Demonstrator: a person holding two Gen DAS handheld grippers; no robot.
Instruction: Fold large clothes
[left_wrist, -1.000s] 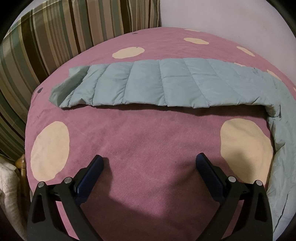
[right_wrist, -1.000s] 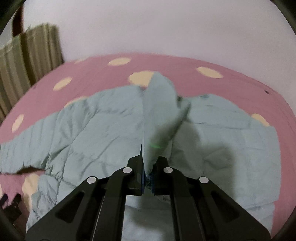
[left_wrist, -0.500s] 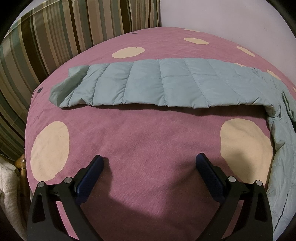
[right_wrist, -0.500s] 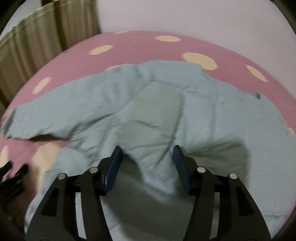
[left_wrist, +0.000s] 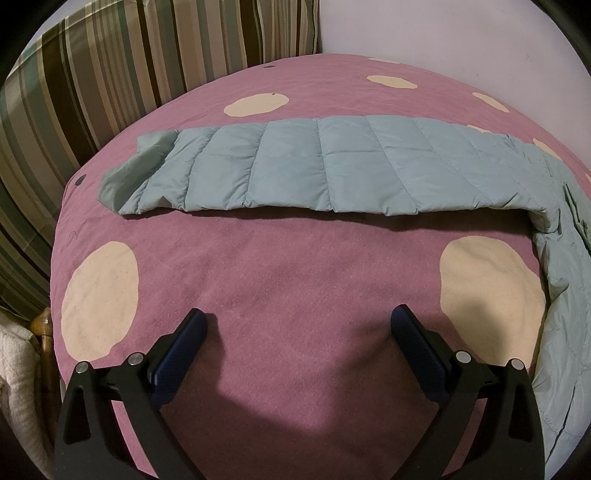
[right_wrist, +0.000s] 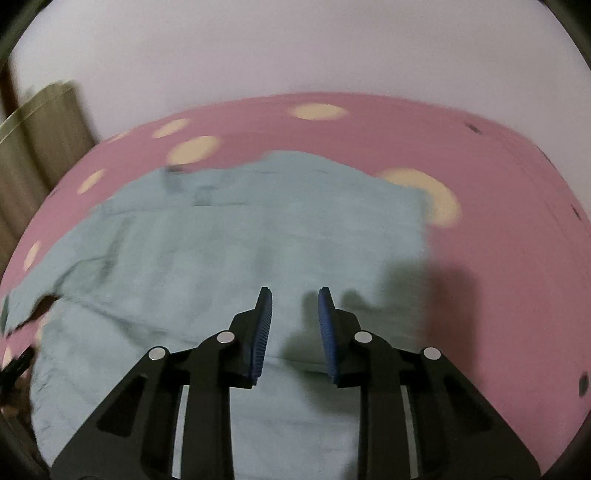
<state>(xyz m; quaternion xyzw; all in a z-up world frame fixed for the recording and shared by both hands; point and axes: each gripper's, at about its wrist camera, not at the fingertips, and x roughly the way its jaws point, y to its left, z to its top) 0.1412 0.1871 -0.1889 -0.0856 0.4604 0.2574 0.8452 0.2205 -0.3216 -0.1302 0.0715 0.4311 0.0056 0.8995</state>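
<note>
A pale blue-green quilted jacket lies on a pink bed cover with cream spots. In the left wrist view its long sleeve (left_wrist: 314, 170) stretches flat across the bed, and the body runs down the right edge. My left gripper (left_wrist: 297, 325) is open and empty over bare cover, well short of the sleeve. In the blurred right wrist view the jacket body (right_wrist: 240, 240) lies spread out with a folded-in right side. My right gripper (right_wrist: 294, 302) is open and empty just above it.
The pink spotted bed cover (left_wrist: 280, 266) fills both views. A striped curtain (left_wrist: 92, 74) hangs at the far left, a pale wall (right_wrist: 295, 48) behind the bed. A wooden post and white knit fabric (left_wrist: 18, 369) sit at the bed's left edge.
My right gripper let go of the jacket part it held up, which now lies folded onto the body. It then swung right and narrowed its opening. The left gripper has not moved.
</note>
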